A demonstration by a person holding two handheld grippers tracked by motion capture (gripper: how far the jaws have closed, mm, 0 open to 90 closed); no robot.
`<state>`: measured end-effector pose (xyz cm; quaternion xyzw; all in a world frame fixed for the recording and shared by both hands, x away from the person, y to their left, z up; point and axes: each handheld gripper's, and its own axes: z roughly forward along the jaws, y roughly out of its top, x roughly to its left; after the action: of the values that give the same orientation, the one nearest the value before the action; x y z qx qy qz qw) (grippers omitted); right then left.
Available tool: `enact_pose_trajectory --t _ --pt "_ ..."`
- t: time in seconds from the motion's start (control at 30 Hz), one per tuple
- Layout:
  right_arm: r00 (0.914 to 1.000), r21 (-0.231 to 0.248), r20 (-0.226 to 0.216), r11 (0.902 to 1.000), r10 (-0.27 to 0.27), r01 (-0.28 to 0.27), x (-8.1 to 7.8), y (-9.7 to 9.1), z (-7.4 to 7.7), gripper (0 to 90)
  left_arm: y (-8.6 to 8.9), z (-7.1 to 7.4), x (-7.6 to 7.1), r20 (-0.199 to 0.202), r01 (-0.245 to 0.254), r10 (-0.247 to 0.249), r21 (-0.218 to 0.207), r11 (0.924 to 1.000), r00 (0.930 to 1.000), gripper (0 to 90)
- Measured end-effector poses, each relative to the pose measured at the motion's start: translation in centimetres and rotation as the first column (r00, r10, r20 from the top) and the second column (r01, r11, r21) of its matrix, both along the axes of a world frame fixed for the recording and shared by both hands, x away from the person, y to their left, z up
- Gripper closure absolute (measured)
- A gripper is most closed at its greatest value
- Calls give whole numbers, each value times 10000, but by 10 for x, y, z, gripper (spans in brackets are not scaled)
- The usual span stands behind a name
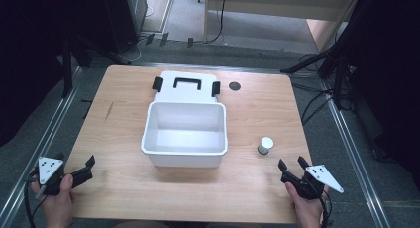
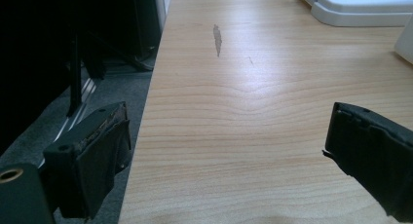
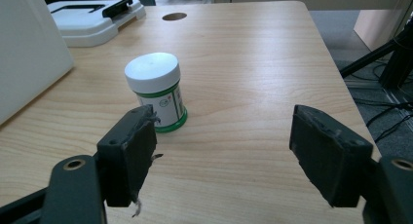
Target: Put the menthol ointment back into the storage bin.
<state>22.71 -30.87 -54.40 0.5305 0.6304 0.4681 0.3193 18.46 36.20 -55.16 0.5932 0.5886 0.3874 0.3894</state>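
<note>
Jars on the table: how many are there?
1. The jar stands upright on the table, right of the open box and just ahead of the right gripper. The box looks empty, so probably none hidden.

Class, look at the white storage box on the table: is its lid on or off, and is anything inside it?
Off and empty. The lid lies flat behind the white box, whose bare white floor shows from above.

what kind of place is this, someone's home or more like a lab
Probably a lab or recording workspace, not a home. A bare wooden table stands on grey carpet among dark tripod legs and loose cables, with a hand-held claw at each near corner: left claw, right claw.
</note>
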Motion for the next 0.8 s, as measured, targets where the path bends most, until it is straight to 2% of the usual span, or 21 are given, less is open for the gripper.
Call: enact_pose_trajectory --t 0.03,0.17,0.3,0.37,0.5,0.63,0.8 --pt "10000 -45 -37 10000 31 -31 0 0 0 265 -1 0 0 31 -49 49 33 10000 10000 39" --pt "9973 -266 -713 9994 195 -214 4 2 3 265 0 0 1 -25 -40 40 -2 10000 10000 39" --pt "9889 -520 -1466 9981 242 -321 7 6 12 273 1 0 0 37 -44 44 -99 9999 10000 39" --pt "9823 -708 -1811 9957 468 -605 9 9 20 280 0 0 0 -5 -3 3 -2 10000 10000 39" --pt "9622 -1231 -2578 9848 874 -1224 14 14 36 273 -3 0 1 -49 11 -9 268 9996 10000 40" --pt "9338 -1667 -3448 9727 958 -1613 21 18 52 276 -2 0 0 -34 34 -34 133 9999 10000 40" --pt "9066 -2024 -4074 9571 1102 -2073 30 24 69 282 -2 0 -1 -33 42 -42 86 10000 10000 49"
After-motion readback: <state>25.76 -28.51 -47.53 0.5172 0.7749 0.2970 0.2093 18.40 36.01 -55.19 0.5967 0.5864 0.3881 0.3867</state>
